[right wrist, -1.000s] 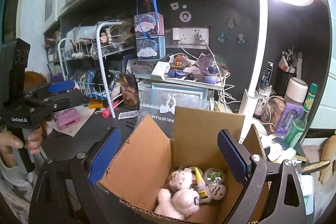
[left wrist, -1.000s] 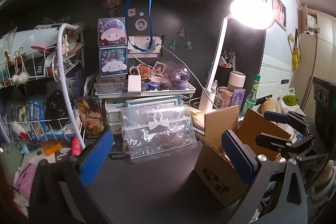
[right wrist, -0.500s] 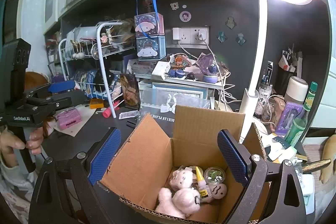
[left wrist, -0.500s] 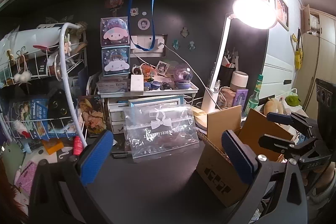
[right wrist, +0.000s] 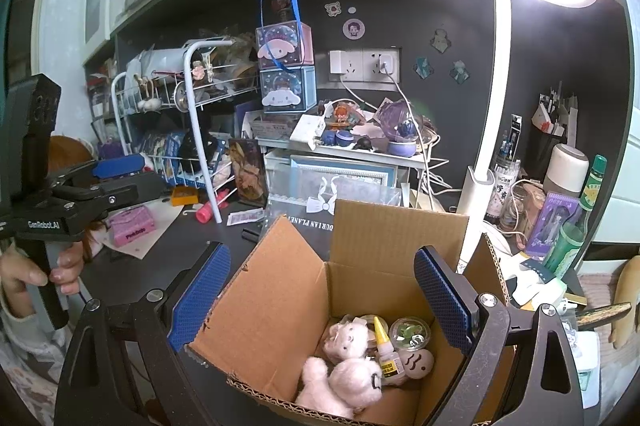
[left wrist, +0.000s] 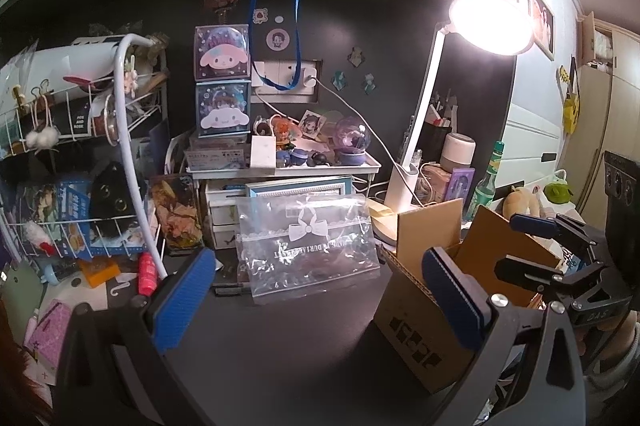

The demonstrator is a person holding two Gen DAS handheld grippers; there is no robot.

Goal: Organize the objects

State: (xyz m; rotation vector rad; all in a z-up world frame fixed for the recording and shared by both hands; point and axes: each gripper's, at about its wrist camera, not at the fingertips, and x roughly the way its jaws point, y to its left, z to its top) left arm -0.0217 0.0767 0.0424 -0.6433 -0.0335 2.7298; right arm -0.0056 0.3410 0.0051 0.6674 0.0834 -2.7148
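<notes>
Left wrist view: the left tongs (left wrist: pixel 316 296) stand wide apart and empty over the dark counter (left wrist: pixel 280 338). A clear plastic bag (left wrist: pixel 306 246) printed with a white bow stands at 12 o'clock from the tongs, leaning against a framed picture (left wrist: pixel 298 186). The open cardboard box (left wrist: pixel 420 310) sits at 3 o'clock, near the bag but apart from it; the right blue pad (left wrist: pixel 450 296) overlaps the box's near flap in this view, and contact cannot be told. The right tongs (left wrist: pixel 524 244) appear at the 3 o'clock edge beyond the box, their pads spread. A white desk lamp (left wrist: pixel 490 18) shines at 1 o'clock; a white wire rack (left wrist: pixel 120 154) occupies 9 to 10 o'clock.

Right wrist view: the right tongs (right wrist: pixel 320 298) are spread wide, holding nothing, poised above the cardboard box (right wrist: pixel 280 310). Inside the box lie a pink plush toy (right wrist: pixel 340 382), a small glue bottle (right wrist: pixel 386 354), a clear lidded cup (right wrist: pixel 410 332) and a round beige figure (right wrist: pixel 418 364), all clustered toward the 5 o'clock corner. The left tongs (right wrist: pixel 116 174), gripped by the left hand (right wrist: pixel 36 266), appear at 9 o'clock, open. A pink packet (right wrist: pixel 132 224) lies on paper just beside them. A green bottle (right wrist: pixel 576 222) stands at 3 o'clock.
</notes>
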